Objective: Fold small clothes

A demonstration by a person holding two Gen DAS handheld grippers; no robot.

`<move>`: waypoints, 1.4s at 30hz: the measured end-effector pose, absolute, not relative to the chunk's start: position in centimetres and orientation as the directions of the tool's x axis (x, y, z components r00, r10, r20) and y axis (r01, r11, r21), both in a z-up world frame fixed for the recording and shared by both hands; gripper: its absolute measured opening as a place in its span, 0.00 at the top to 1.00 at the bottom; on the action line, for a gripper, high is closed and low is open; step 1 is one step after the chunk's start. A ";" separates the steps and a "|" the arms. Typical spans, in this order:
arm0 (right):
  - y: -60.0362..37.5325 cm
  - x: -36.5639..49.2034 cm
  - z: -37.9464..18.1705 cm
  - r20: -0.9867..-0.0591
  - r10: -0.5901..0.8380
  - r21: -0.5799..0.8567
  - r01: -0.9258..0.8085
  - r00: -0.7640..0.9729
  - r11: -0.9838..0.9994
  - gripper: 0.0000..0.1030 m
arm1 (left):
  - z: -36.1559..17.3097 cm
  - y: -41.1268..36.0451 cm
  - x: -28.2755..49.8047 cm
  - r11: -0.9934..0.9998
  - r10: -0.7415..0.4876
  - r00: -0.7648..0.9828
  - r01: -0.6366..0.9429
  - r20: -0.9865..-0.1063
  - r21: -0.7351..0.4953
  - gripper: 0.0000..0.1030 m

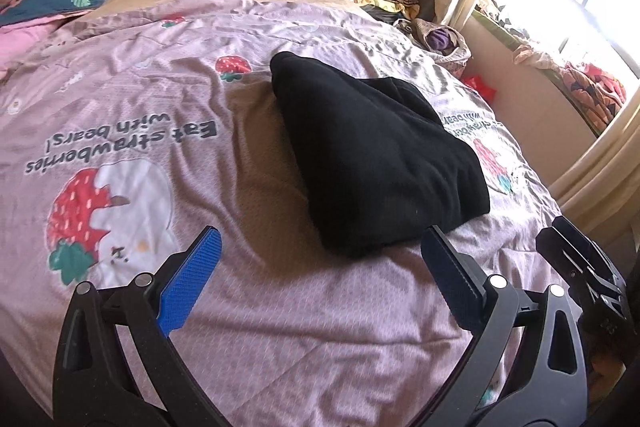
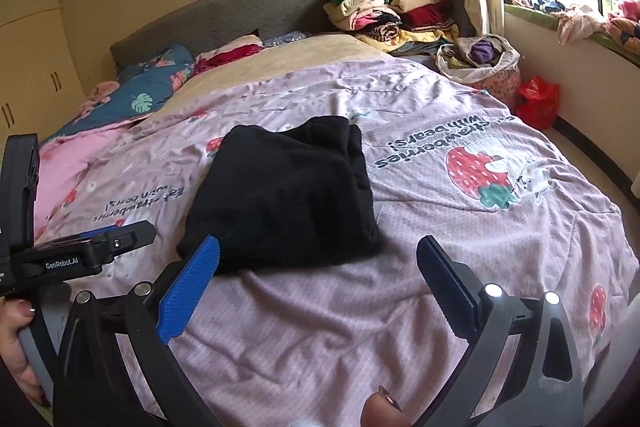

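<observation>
Folding looks finished: soft black knitted garment (image 1: 372, 163) lies as a compact bundle on the pink strawberry-print quilt (image 1: 280, 327); left gripper (image 1: 320, 279) and right gripper (image 2: 316, 283) both gape, empty.

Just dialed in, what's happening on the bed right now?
A person holds a two-finger tool in each hand over a bed with a pink strawberry-print cover. A black garment lies folded into a compact bundle on it. Both the left tool and the right tool are open and empty, just short of the bundle, touching nothing. More clothes are stacked by the headboard.
</observation>
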State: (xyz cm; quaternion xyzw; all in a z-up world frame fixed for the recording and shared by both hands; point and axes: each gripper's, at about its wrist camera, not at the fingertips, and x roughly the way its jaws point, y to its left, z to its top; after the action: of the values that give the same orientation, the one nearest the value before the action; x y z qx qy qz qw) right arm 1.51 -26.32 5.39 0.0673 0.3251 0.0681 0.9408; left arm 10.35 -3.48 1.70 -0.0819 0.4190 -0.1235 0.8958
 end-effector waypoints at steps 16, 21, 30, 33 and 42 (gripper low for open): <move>-25.7 -2.9 3.9 -0.597 0.099 0.076 -0.067 0.796 0.995 0.04 | 1.0 -1.4 5.9 0.966 -0.256 0.657 0.156 -0.709 -0.204 0.09; -26.0 -3.9 2.8 -0.605 0.066 0.047 -0.047 0.794 0.998 0.04 | 0.3 -1.5 5.0 0.964 -0.264 0.654 0.160 -0.709 -0.211 0.09; -26.1 -4.2 2.1 -0.584 0.060 0.041 -0.044 0.809 0.998 0.04 | -0.5 -2.0 4.1 0.968 -0.248 0.668 0.153 -0.702 -0.197 0.09; -25.7 -4.3 2.0 -0.576 0.054 0.022 -0.051 0.816 0.998 0.04 | -0.8 -2.3 4.1 0.973 -0.231 0.670 0.144 -0.705 -0.182 0.09; -25.6 -3.6 0.7 -0.621 0.059 0.029 -0.053 0.781 0.998 0.04 | -1.1 -2.7 4.1 0.977 -0.213 0.667 0.136 -0.714 -0.165 0.09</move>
State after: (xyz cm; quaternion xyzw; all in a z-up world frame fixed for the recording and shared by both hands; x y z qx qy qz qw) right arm -3.62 -25.62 0.70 0.0048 0.3294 0.0297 0.9437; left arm 4.15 -2.65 -1.11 -0.0488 0.3964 -0.0957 0.9118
